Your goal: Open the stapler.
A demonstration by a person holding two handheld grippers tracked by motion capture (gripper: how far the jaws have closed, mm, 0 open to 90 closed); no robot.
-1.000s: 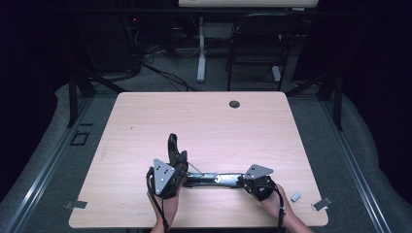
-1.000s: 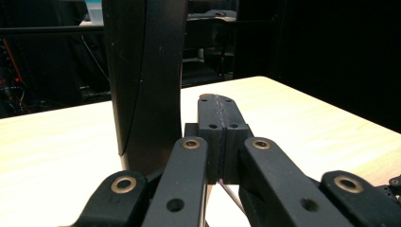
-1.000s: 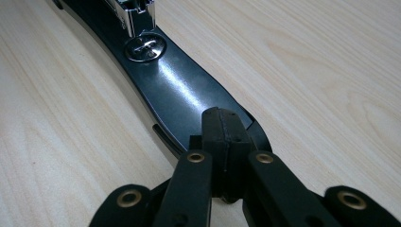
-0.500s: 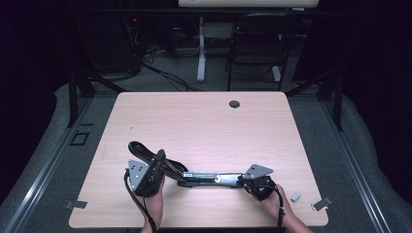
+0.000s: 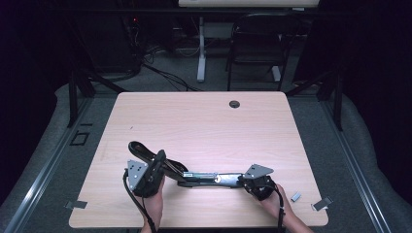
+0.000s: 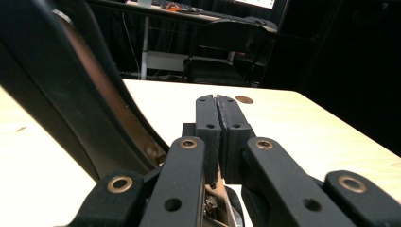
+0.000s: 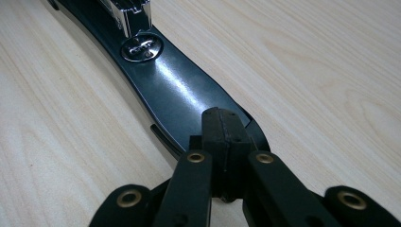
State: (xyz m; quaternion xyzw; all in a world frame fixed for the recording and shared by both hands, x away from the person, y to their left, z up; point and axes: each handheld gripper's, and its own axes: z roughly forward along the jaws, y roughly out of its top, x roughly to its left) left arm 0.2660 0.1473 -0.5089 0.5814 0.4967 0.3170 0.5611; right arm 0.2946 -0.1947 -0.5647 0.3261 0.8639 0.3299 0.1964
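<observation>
Long-reach stapler [image 5: 204, 177] lay near the front edge of the desk [image 5: 204, 121], opened out: black base flat and running left-right, top arm [image 5: 145, 151] swung up and back toward the left. It looked like stiff, fairly heavy metal with glossy black paint, so probably slick under the pads; the chrome staple channel [image 7: 127, 14] and hinge were the parts likely to swing or pinch. Best holds judged to be the flat base end for pinning and the free arm end for swinging, keeping clear of the hinge.

Right gripper [image 5: 256, 183] sat low at the right end of the base, jaws closed together, tips pressing on top of the glossy base [image 7: 184, 94] rather than around it, pointing left along it. Left gripper [image 5: 154, 171] was at the left end beside the raised arm [image 6: 80, 94], jaws shut with nothing seen between them, arm lying against its left side, pointing across the desk to the far edge. Both hands entered from the near edge, wrists low.
</observation>
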